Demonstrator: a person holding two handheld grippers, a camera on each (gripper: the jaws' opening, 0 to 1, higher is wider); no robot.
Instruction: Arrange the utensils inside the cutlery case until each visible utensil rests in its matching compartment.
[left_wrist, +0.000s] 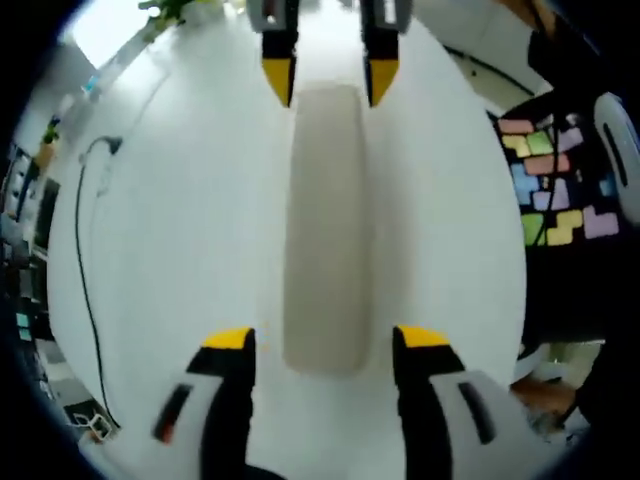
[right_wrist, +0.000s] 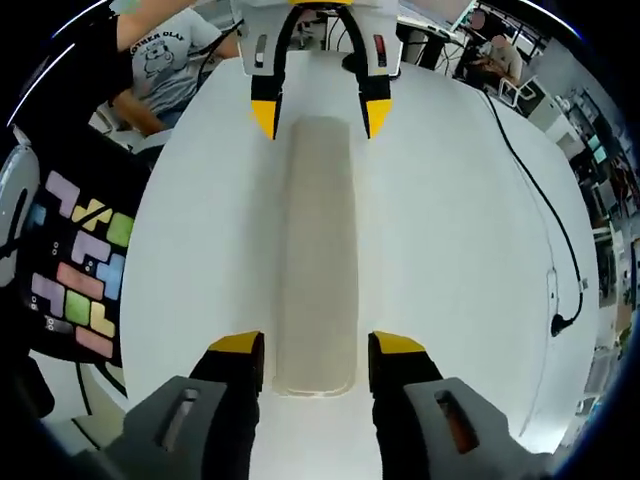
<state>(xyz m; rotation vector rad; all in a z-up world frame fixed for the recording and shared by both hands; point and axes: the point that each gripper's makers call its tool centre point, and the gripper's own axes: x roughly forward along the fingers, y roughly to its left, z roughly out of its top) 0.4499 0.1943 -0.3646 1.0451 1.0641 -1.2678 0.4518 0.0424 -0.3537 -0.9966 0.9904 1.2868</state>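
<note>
Jaws apart (both) astride lengthwise case (left_wrist: 325, 230)

1. The case (left_wrist: 325, 225) lies long and closed on the white table (left_wrist: 180, 250), with a gripper at each end: the left gripper (left_wrist: 325, 340) straddles one end with jaws apart, the right gripper (right_wrist: 318, 345) straddles the other.
2. Both long sides of the case have bare tabletop beside them, free for a pass.
3. A black cable (right_wrist: 545, 215) runs along the table well apart from the case, ending in a plug (right_wrist: 560, 323); it bounds that side.
4. On the other side of the case, past the table edge, stands a dark board with coloured blocks (right_wrist: 80, 265).
5. A seated person (right_wrist: 165, 60) is beyond the table, on the board's side of the case.
</note>
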